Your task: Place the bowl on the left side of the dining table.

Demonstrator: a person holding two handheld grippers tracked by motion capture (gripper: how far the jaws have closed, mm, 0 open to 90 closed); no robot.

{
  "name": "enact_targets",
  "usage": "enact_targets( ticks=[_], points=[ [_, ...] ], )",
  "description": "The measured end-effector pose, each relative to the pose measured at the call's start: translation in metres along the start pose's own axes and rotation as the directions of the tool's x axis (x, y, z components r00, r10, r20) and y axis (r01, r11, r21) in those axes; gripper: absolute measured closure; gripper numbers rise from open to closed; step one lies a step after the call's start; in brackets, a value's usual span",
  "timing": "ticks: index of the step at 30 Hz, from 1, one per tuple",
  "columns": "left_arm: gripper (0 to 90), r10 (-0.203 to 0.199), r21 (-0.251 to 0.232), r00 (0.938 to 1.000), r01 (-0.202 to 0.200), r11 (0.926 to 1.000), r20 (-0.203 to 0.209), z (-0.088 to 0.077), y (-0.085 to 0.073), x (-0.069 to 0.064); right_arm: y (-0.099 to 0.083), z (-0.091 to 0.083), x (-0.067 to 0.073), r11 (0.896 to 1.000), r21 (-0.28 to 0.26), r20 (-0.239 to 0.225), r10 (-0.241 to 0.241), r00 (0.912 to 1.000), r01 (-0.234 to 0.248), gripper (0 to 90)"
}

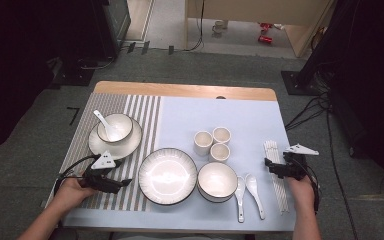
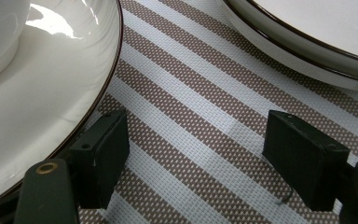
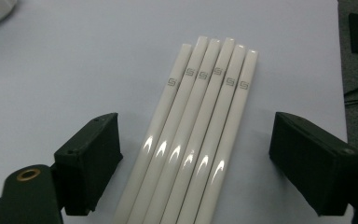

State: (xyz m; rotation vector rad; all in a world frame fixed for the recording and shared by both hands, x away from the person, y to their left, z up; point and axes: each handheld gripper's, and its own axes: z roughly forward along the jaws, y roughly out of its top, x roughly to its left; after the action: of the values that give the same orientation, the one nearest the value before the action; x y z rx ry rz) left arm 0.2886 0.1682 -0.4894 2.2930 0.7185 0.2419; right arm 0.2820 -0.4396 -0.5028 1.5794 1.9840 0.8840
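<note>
Jaws of the right gripper (image 3: 196, 158) stand wide apart, one on each side of a row of five glossy white chopsticks (image 3: 193, 140), pads clear of them and nothing clasped. No earlier picture, so only this: released. Chopsticks lie side by side, touching, on the pale blue table mat (image 3: 74, 60), each with a small grey logo near its far end. In the high view the chopsticks (image 1: 275, 175) lie along the right edge of that mat (image 1: 180, 115), with the right gripper (image 1: 271, 166) over them near their middle, held by the right hand (image 1: 302, 192).

Just left of the chopsticks lie two white ceramic spoons (image 1: 247, 192), then a white bowl with a dark rim (image 1: 217, 181), then a large white ribbed plate with a dark rim (image 1: 167, 176). Three small cream cups (image 1: 213, 142) stand behind the bowl.

Left gripper (image 2: 196, 158): jaws also spread, empty, resting over a brown-and-white striped placemat (image 2: 191, 116), between two dark-rimmed plate edges. In the high view it (image 1: 122, 184) sits just left of the large plate, in front of a white saucer plate (image 1: 97, 145) carrying a bowl and spoon (image 1: 111, 127).
</note>
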Motion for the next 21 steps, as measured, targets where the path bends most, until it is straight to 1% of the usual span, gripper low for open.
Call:
enact_targets(
  ticks=[1,5,8,9,12,13,15,16,18,19,20,21],
  points=[
    [22.2,-0.003,0.000,1.0000,0.003,1.0000,0.004,0.000,0.000,0.000,0.000,0.000,0.001,1.000,0.005,0.005,-0.008,1.0000,0.008,14.6],
    [18.8,-0.019,-0.002,0.9997,0.019,0.9998,0.014,0.001,0.000,0.000,0.000,0.000,0.001,1.000,0.005,0.005,-0.007,1.0000,0.007,14.6],
    [14.2,-0.027,-0.022,0.9992,0.027,0.9994,0.029,0.002,-0.002,0.000,0.000,0.000,0.001,1.000,0.004,0.006,-0.008,0.9999,0.008,14.5],
    [13.6,-0.028,-0.028,0.9992,0.029,0.9992,0.028,0.002,-0.003,0.000,0.000,0.000,0.001,1.000,0.004,0.006,-0.008,0.9999,0.008,14.5],
    [13.6,-0.069,-0.052,0.9974,0.070,0.9962,0.019,0.002,-0.004,-0.002,0.000,0.001,0.002,1.000,0.006,0.009,-0.010,0.9999,0.010,14.4],
    [13.5,-0.075,-0.057,0.9971,0.075,0.9955,0.015,0.002,-0.005,-0.002,0.000,0.001,0.002,1.000,0.006,0.009,-0.011,0.9999,0.011,14.4],
    [13.1,-0.057,-0.056,0.9984,0.057,0.9968,0.005,0.003,-0.005,-0.004,0.000,0.001,0.002,1.000,0.006,0.009,-0.010,0.9999,0.010,14.3],
    [10.4,-0.049,-0.055,0.9988,0.049,0.9973,0.004,0.004,-0.006,-0.006,0.000,0.001,0.002,1.000,0.006,0.009,-0.010,0.9999,0.010,14.3],
    [10.0,-0.017,-0.043,0.9992,0.016,0.9990,-0.036,0.006,-0.005,-0.011,0.000,0.001,0.002,1.000,0.006,0.008,-0.010,0.9999,0.010,14.4],
    [9.9,-0.012,-0.039,0.9988,0.010,0.9992,-0.047,0.007,-0.005,-0.013,0.000,0.001,0.002,1.000,0.006,0.008,-0.009,0.9999,0.009,14.4],
    [9.5,-0.024,-0.040,0.9984,0.022,0.9989,-0.050,0.007,-0.004,-0.013,0.000,0.001,0.001,1.000,0.006,0.008,-0.009,0.9999,0.009,14.5],
    [9.4,-0.025,-0.041,0.9983,0.023,0.9989,-0.053,0.007,-0.004,-0.013,0.000,0.001,0.002,1.000,0.006,0.008,-0.009,0.9999,0.009,14.5]
  ],
)
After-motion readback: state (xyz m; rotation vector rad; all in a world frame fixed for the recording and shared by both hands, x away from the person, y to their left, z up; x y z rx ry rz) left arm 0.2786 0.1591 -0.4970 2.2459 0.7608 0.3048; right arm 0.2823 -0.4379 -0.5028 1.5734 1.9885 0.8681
